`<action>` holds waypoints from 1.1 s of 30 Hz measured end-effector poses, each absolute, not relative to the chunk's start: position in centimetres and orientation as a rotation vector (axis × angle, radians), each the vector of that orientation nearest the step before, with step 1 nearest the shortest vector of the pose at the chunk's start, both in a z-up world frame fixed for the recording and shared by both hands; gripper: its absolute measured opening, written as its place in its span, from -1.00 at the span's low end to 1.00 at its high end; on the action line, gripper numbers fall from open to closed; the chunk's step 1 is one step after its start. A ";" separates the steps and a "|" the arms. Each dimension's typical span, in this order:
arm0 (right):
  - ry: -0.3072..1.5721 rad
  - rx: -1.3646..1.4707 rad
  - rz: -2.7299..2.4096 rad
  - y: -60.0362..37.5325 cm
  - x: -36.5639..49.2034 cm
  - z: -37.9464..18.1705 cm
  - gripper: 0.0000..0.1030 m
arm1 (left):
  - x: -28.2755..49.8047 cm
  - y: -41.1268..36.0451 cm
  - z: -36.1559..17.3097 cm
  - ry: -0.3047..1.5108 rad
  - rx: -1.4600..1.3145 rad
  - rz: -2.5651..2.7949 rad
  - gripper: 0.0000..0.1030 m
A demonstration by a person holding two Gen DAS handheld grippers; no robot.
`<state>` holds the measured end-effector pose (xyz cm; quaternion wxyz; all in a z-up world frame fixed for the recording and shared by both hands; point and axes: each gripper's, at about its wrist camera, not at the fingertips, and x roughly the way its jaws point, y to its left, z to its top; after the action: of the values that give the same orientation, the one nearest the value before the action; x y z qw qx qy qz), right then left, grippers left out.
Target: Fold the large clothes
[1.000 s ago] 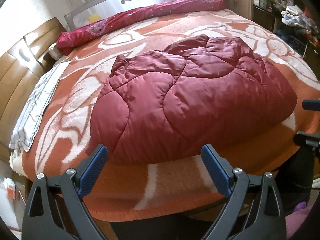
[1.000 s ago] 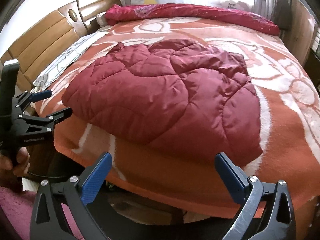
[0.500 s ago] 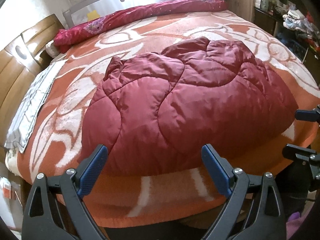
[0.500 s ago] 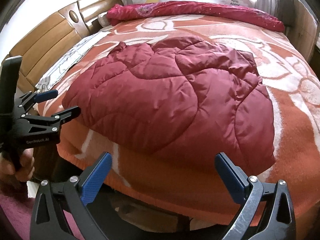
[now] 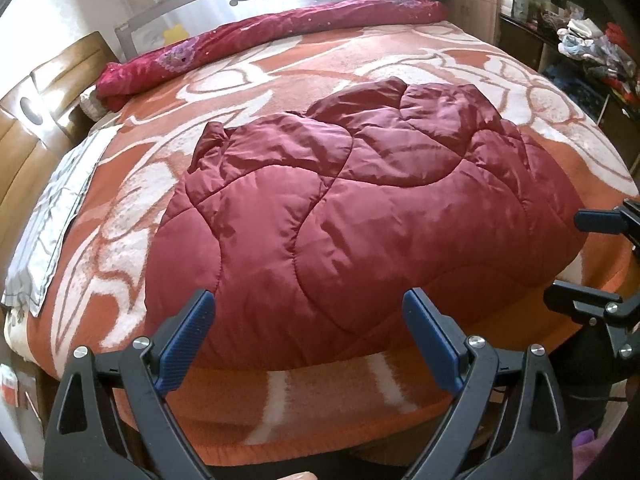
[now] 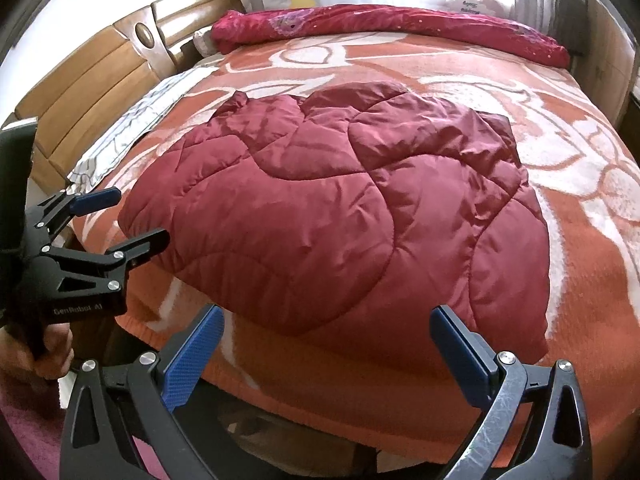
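Note:
A dark red quilted padded garment (image 5: 352,216) lies bunched in a wide mound on the bed, also filling the middle of the right wrist view (image 6: 340,216). My left gripper (image 5: 308,320) hovers open just in front of its near hem, nothing between the blue pads. My right gripper (image 6: 326,332) is open too, over the garment's near right corner. Each gripper shows in the other's view: the right gripper (image 5: 588,264) at the far right edge, the left gripper (image 6: 124,220) at the left, held by a hand (image 6: 52,356).
An orange and white patterned blanket (image 5: 280,80) covers the bed. A rolled red quilt (image 5: 256,40) lies along the far side by a grey rail. A wooden headboard (image 6: 100,76) and grey-white cloth (image 5: 52,220) sit left. Cluttered shelves (image 5: 592,48) stand right.
Both grippers have moved forward toward the bed, so the red garment looks larger and nearer. Both stay open. The garment has not moved.

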<state>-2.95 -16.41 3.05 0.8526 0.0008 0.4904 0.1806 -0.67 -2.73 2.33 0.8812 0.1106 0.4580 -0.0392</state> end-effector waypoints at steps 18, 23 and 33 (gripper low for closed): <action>1.025 -0.014 0.377 -16.0 -2.2 3.4 1.00 | -0.2 -2.7 2.3 0.959 0.213 -0.077 0.86; 1.023 -0.012 0.375 -16.1 -2.1 3.5 1.00 | -0.2 -2.7 2.4 0.955 0.212 -0.076 0.86; 1.019 -0.012 0.376 -16.1 -2.0 3.8 1.00 | 0.0 -2.9 2.6 0.950 0.212 -0.079 0.86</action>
<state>-1.97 -16.09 3.77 0.8560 -0.0059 0.4850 0.1791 -0.02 -2.88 2.64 0.8830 0.1018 0.4565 -0.0380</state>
